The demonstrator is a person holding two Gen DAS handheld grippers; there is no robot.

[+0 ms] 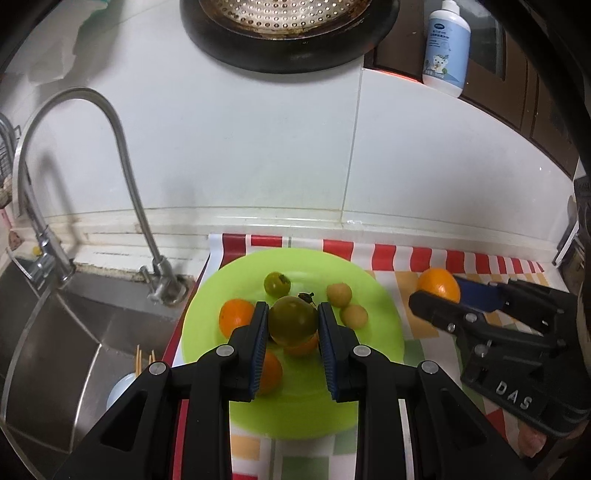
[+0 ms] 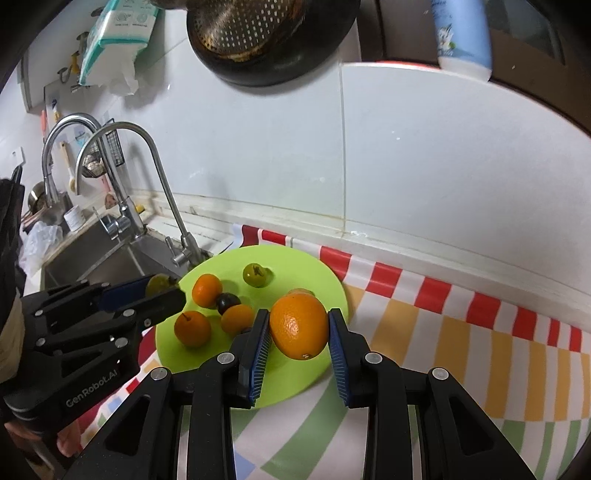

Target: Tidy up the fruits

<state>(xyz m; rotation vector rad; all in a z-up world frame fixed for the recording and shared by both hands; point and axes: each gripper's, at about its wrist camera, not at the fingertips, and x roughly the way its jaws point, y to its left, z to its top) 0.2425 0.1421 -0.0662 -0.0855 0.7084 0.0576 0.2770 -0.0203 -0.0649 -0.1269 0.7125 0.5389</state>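
Observation:
A lime green plate lies on a striped cloth beside the sink. On it are several oranges, a small green fruit and two pale yellow fruits. My left gripper is shut on a larger green fruit and holds it above the plate. My right gripper is shut on a big orange above the plate's right edge. A dark plum shows among the oranges in the right wrist view.
A steel sink with a curved tap lies left of the plate. A black pan with a strainer hangs on the white tiled wall. A white bottle stands on a ledge at the upper right. The striped cloth stretches to the right.

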